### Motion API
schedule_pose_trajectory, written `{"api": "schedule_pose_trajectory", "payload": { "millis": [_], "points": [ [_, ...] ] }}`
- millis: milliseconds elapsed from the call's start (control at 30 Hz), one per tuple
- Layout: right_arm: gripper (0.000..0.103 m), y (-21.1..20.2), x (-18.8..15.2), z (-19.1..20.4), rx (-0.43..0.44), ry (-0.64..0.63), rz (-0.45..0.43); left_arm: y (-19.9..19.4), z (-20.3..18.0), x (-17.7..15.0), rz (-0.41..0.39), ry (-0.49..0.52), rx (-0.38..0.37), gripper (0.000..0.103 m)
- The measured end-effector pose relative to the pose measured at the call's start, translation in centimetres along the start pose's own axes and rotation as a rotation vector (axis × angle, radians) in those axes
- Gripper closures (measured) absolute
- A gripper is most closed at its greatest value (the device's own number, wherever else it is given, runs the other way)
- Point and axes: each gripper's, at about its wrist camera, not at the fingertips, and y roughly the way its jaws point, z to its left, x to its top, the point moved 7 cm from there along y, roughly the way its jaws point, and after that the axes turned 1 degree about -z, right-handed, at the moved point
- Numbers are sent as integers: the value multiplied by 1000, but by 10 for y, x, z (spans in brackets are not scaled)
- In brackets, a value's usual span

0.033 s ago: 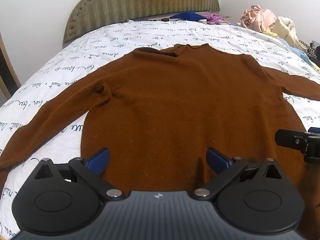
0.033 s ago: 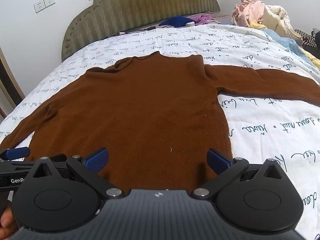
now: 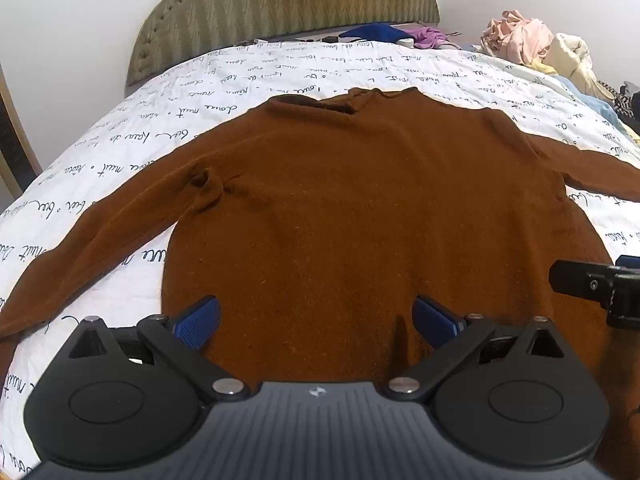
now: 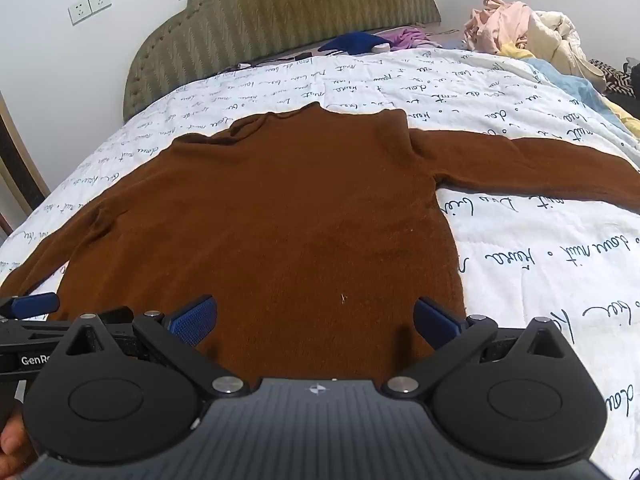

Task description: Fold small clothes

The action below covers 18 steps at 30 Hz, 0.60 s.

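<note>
**Brown sweater laid flat, folding yet to begin**

A brown sweater lies spread face-up on a bed covered in a white quilt printed with script, its collar toward the padded headboard and its hem nearest the cameras. At the left, one sleeve runs out across the quilt with a small pucker at the armpit; at the right, the other sleeve stretches straight out to the side. No fold shows anywhere on the garment, so by the look of it the whole job remains: sleeves in, body doubled over. The left gripper hovers above the hem with its blue pads spread wide and nothing between them; the right gripper does the same beside it, jaws likewise wide apart and empty. At the far right corner of the bed, a heap of other clothes waits, unfolded.
</note>
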Motion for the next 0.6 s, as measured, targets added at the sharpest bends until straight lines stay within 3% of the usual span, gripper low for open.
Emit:
{"api": "schedule_pose_trajectory", "payload": {
  "millis": [600],
  "points": [
    [0, 5, -5, -2, -16, -9, 12, 5, 3, -1, 0, -3, 25, 0]
  ]
}}
